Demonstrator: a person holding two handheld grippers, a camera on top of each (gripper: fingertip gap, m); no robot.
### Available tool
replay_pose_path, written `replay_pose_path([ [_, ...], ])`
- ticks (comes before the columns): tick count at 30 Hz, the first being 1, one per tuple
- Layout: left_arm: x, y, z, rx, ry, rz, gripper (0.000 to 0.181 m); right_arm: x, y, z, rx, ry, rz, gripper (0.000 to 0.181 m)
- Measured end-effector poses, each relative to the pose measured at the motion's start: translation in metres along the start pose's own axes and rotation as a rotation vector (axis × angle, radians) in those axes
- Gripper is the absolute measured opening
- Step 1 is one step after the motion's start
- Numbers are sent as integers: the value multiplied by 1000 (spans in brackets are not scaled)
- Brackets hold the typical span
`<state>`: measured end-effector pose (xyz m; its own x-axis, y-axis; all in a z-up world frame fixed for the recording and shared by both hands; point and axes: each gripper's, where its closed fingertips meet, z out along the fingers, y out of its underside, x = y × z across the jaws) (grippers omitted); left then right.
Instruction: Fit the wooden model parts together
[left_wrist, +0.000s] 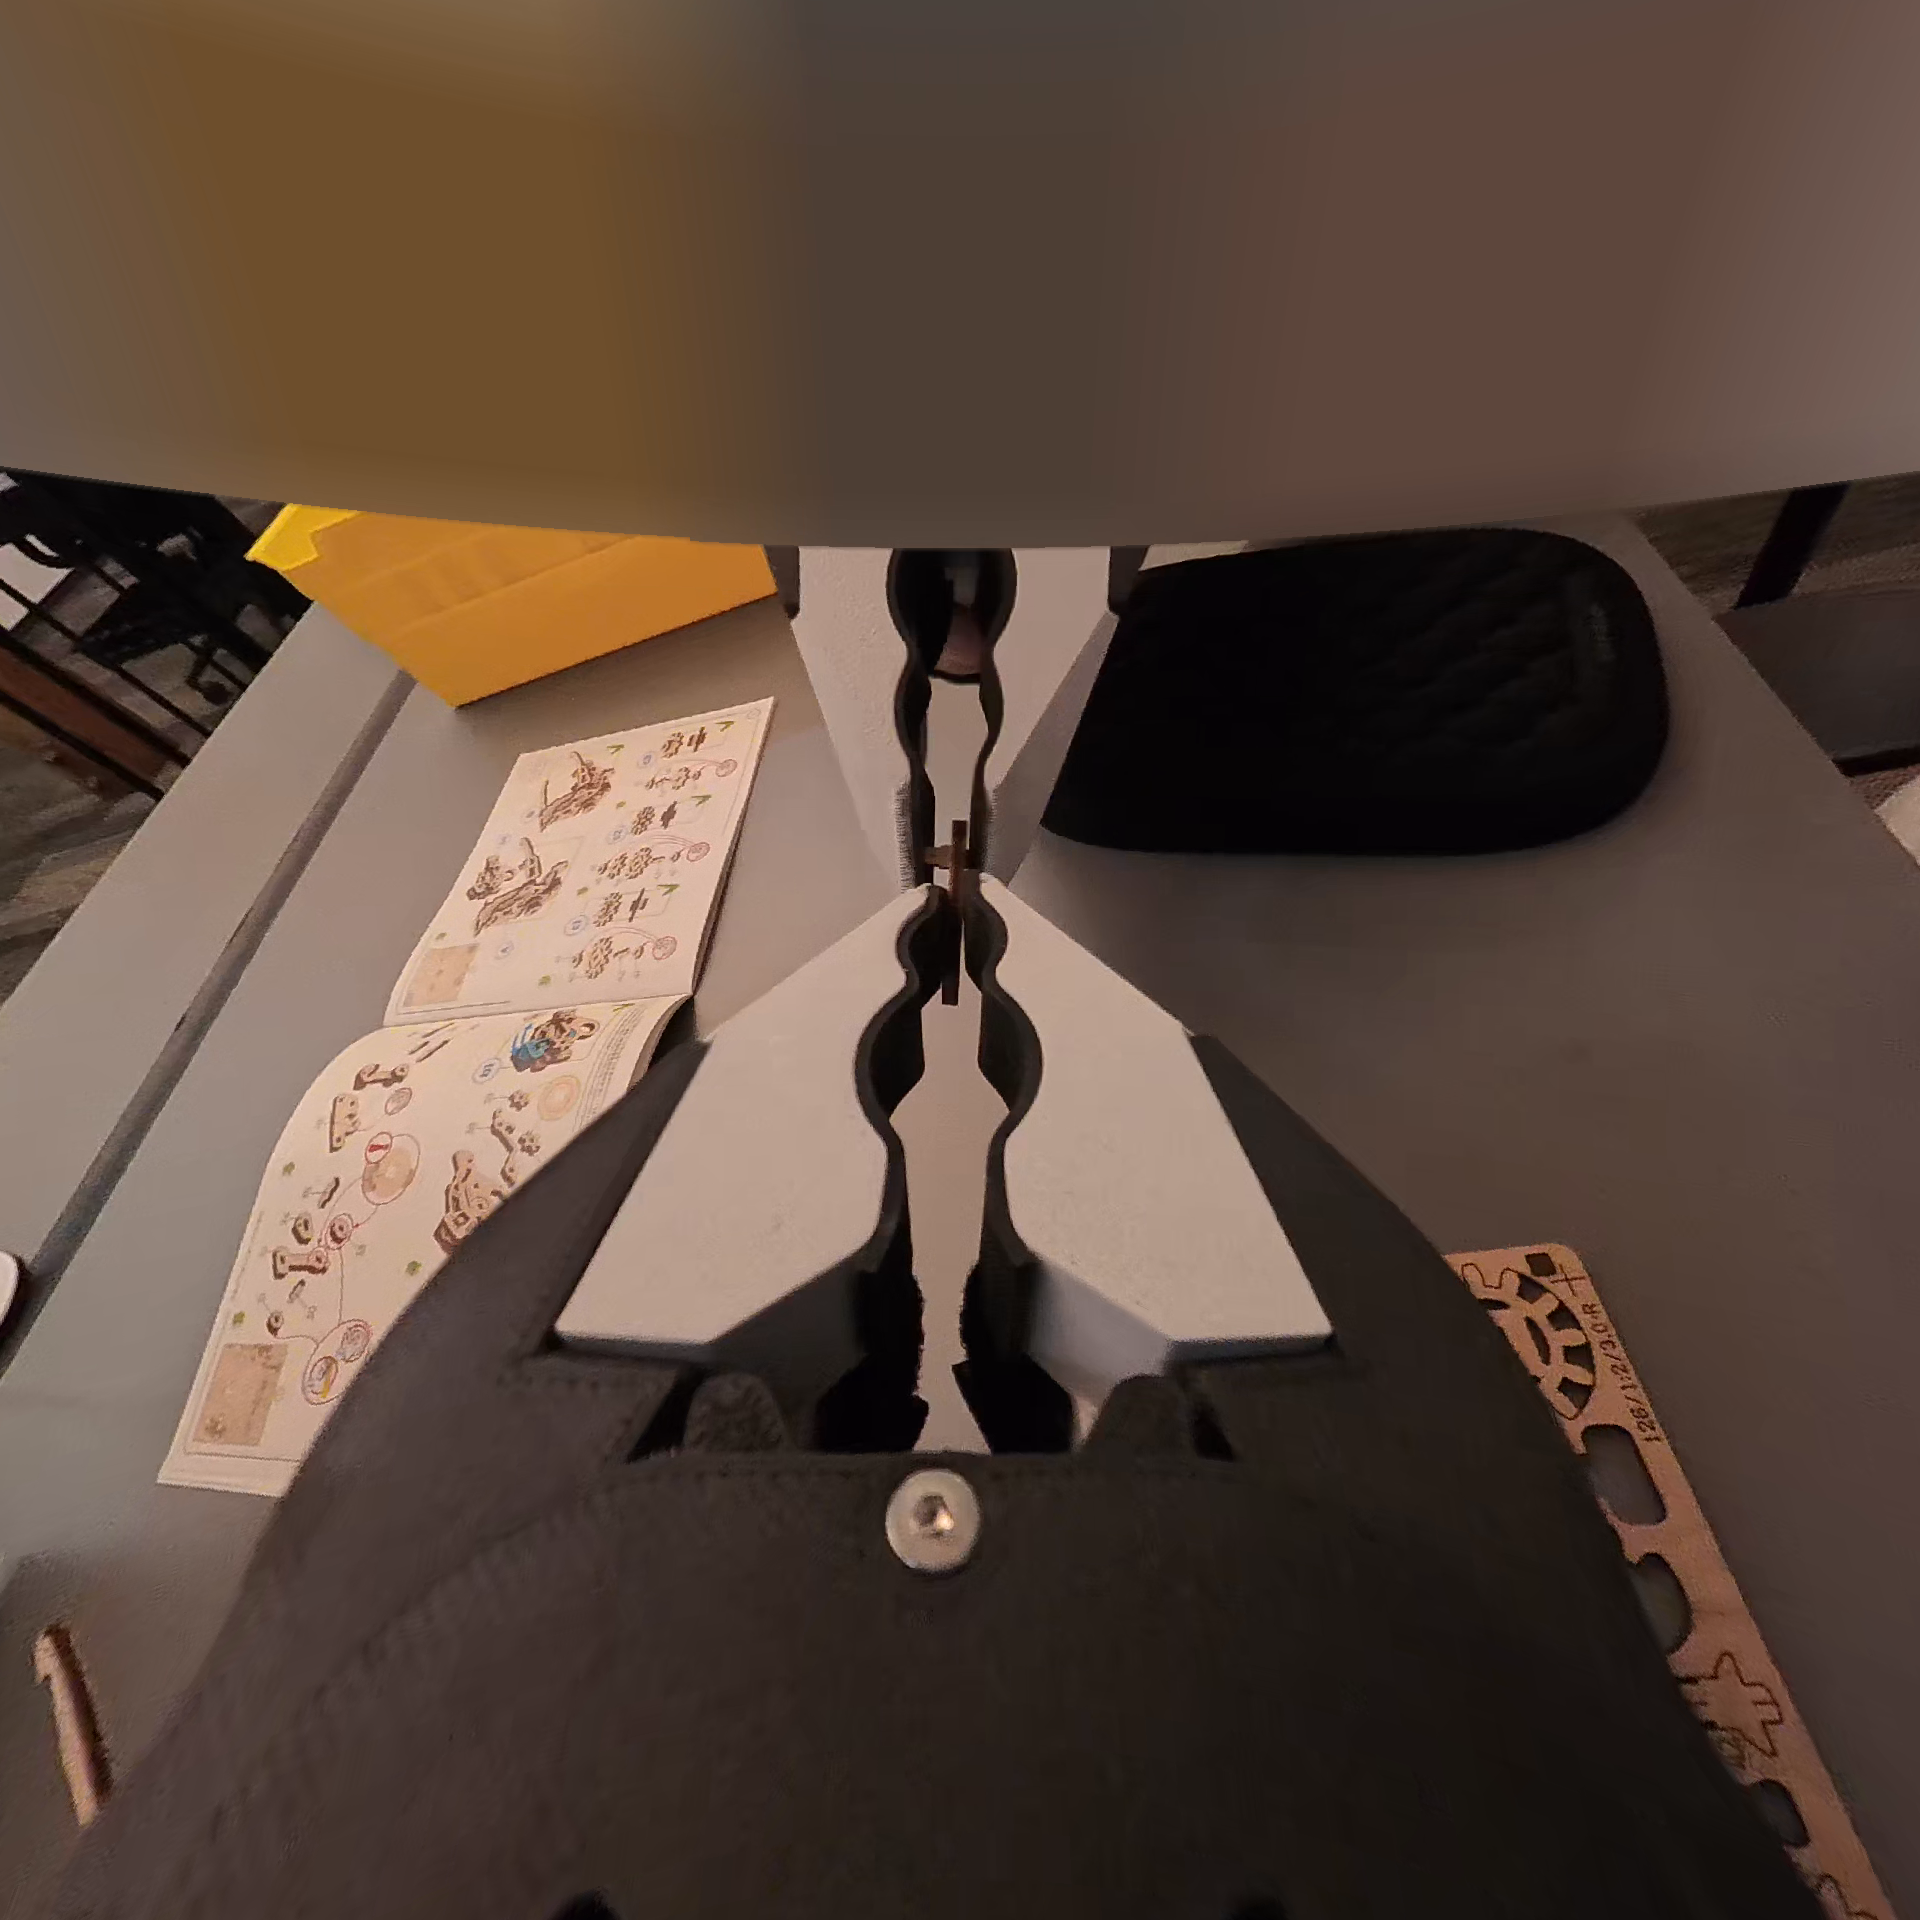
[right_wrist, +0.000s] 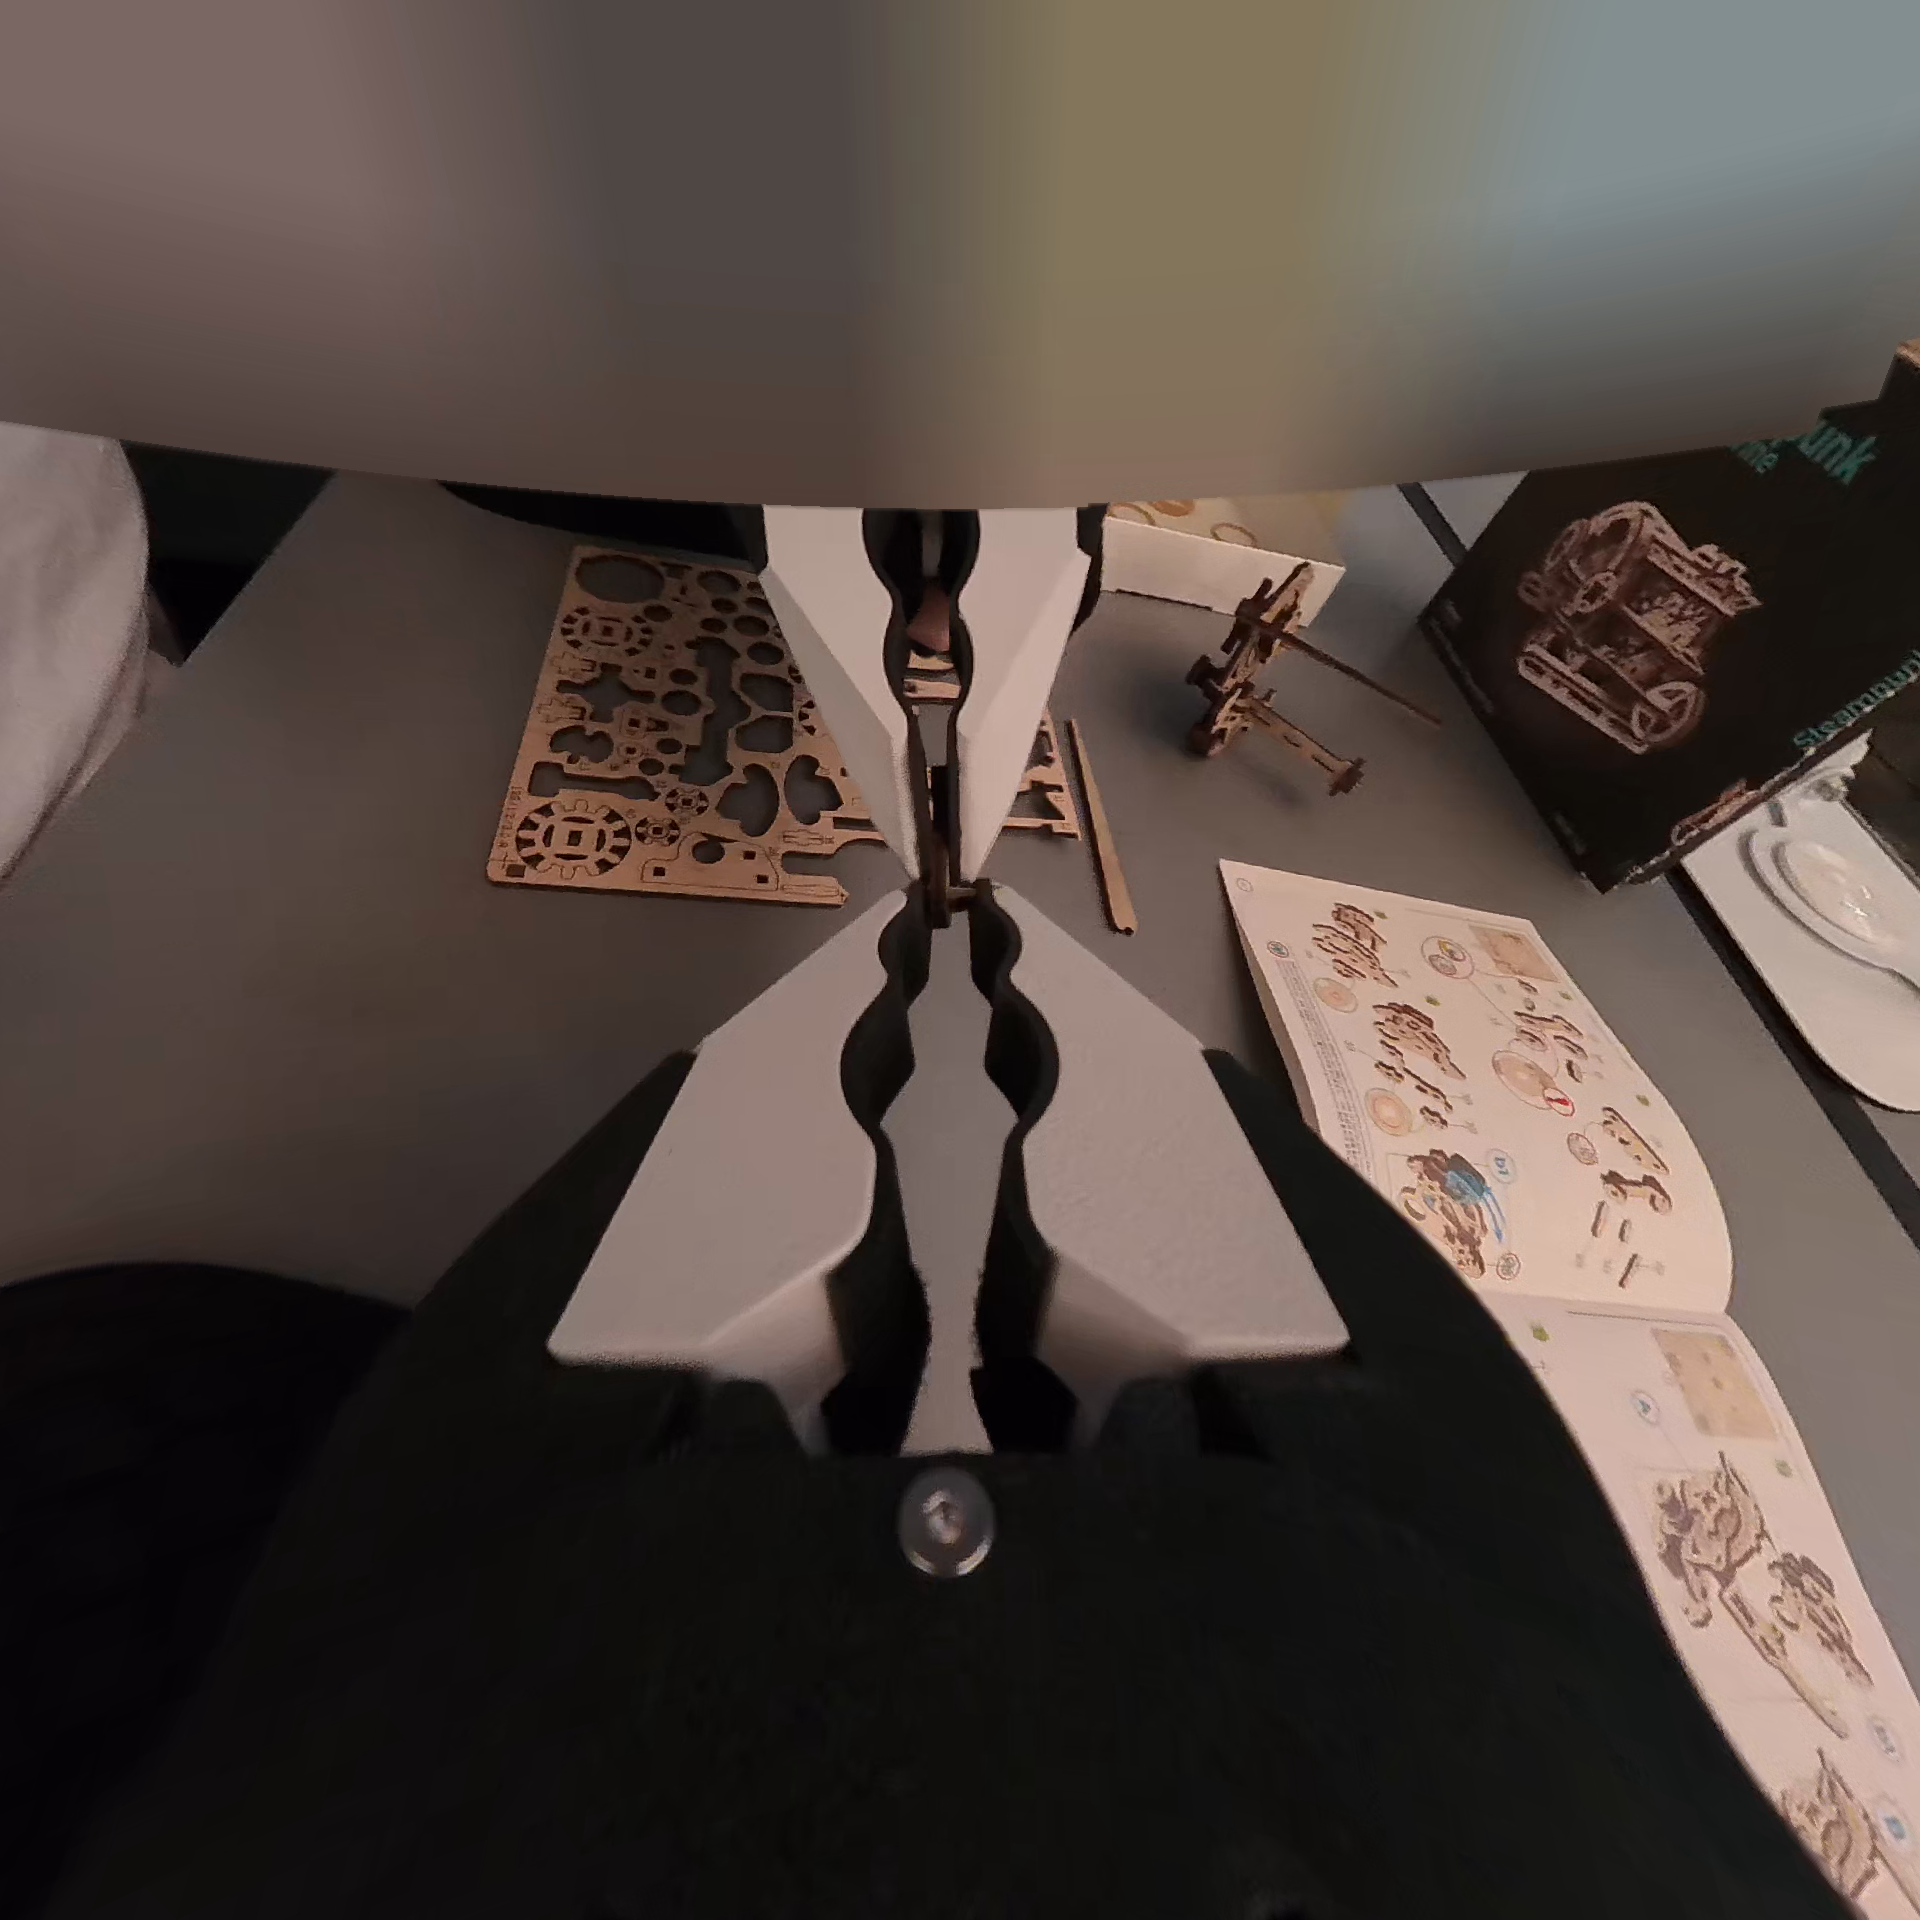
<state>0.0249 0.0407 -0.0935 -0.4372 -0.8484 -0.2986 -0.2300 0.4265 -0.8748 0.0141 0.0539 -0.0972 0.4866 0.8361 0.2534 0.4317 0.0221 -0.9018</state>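
My two grippers meet tip to tip above the grey table (left_wrist: 1351, 1039). My left gripper (left_wrist: 948, 920) is shut on a thin flat wooden part (left_wrist: 949, 977), seen edge-on between its pads. My right gripper (right_wrist: 940, 914) is shut on a small wooden cross part (right_wrist: 958, 891). The two parts touch in the gap between the tips. The right gripper also shows in the left wrist view (left_wrist: 951, 826), with the cross part (left_wrist: 943, 857) at its tips. The left gripper shows in the right wrist view (right_wrist: 940, 842), holding the flat part (right_wrist: 938, 810).
A punched wooden parts sheet (right_wrist: 665, 727), a loose wooden stick (right_wrist: 1101, 821), a part-built wooden model (right_wrist: 1257, 675) and a black box (right_wrist: 1662, 644) lie on the table. There are also an open instruction booklet (left_wrist: 582, 883), a yellow bin (left_wrist: 499, 603) and a black pad (left_wrist: 1351, 686). Less than 4 cm separates the two grippers' tips.
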Motion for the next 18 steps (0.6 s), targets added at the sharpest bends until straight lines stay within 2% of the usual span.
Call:
replay_pose_path([
  [5, -7, 0, 0, -14, -67, 19, 1, 7, 0, 1, -11, 44, 17, 6],
  [12, -6, 2, 2, -13, -65, 6, 1, 7, 4, 2, -62, 54, 7, 6],
  [16, -15, 0, 2, -29, -171, 63, 0, 16, 1, 1, -36, 104, 54, 6],
  [18, -15, 0, 2, -37, -179, 61, 1, 16, 2, 0, -52, 119, 21, 6],
])
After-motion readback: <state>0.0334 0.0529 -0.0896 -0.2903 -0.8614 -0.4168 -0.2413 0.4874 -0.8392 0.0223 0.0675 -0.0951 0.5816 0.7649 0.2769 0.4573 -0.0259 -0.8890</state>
